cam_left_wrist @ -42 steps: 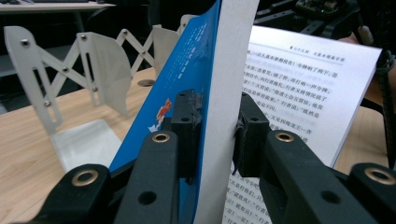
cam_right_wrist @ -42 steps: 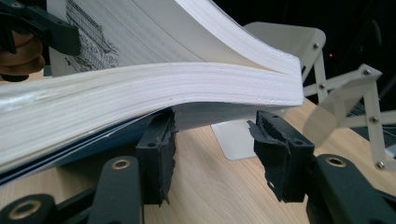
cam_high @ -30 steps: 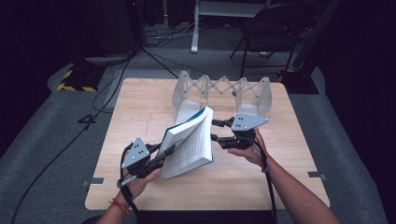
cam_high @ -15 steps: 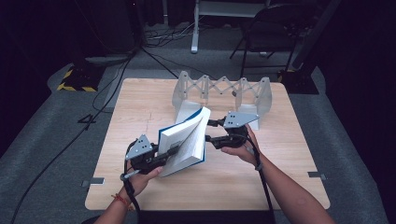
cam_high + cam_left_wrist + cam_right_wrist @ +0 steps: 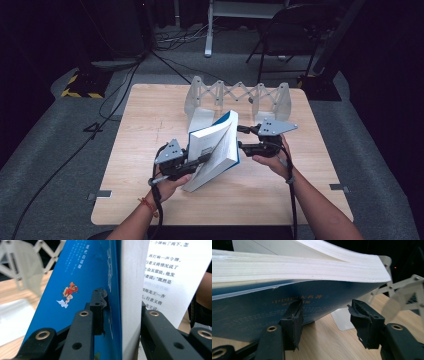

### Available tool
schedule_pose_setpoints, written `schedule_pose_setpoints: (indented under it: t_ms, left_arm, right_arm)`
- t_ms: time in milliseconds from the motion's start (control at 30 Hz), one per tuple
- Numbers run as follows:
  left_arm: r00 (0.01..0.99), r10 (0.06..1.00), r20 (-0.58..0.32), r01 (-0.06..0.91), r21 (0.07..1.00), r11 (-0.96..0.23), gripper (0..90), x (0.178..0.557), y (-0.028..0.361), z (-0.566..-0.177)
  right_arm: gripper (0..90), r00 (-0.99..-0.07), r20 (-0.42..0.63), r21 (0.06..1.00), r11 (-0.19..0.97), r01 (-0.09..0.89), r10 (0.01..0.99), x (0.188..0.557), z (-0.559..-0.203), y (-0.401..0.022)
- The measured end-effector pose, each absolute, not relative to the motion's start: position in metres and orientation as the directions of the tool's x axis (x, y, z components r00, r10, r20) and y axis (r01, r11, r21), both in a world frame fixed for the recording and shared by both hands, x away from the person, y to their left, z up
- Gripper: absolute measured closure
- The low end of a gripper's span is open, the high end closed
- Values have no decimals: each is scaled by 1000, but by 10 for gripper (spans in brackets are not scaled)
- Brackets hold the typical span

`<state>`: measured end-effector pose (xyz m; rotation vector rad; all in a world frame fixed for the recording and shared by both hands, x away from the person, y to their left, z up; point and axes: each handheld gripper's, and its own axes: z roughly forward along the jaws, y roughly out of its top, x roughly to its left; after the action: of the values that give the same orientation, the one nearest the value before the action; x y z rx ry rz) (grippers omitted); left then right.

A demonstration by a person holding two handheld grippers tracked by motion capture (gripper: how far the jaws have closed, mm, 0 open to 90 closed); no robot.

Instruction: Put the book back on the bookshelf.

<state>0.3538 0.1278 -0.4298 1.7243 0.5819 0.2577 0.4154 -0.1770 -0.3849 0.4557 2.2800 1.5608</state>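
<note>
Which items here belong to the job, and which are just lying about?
In the job:
- book, tilted up off the table
- left claw, clamped on it
- right claw, open beside its cover

Lying about:
- folding rack
- chair
- floor cables

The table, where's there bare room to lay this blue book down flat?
The table is bare along its left side, from the left gripper out to the edge, and across the near strip between the forearms. The right side beyond the right gripper is free too. The far middle is crowded: the folding rack stands right behind the book.
</note>
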Motion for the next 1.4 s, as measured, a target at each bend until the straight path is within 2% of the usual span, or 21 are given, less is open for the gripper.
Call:
schedule_pose_setpoints:
  t_ms: [200, 400, 633, 767, 1000, 1233, 1400]
  left_arm:
    - [871, 470, -145, 219, 970, -106, 714, 365, 99, -428]
    - [882, 452, -132, 207, 971, -121, 690, 367, 90, -426]
    - [883, 455, -117, 190, 975, -117, 674, 364, 104, -422]
    - [879, 470, -80, 174, 971, -161, 661, 359, 114, -419]
    - [863, 500, -71, 182, 967, -176, 636, 353, 131, -419]
    - [842, 538, -36, 187, 955, -228, 564, 346, 148, -419]
    - [844, 536, -14, 208, 930, -302, 436, 339, 160, -424]
  right_arm:
    - [470, -865, -97, 932, 350, 94, 491, 413, -379, -201]
    - [487, -856, -104, 941, 328, 80, 506, 407, -373, -209]
    - [478, -869, -141, 942, 334, 29, 473, 398, -365, -198]
    - [488, -870, -166, 939, 344, 4, 464, 392, -363, -189]
    - [501, -874, -220, 928, 370, -51, 433, 386, -353, -167]
    - [503, -889, -232, 903, 427, -47, 394, 383, -356, -147]
    - [496, -914, -226, 893, 446, -57, 336, 377, -363, -137]
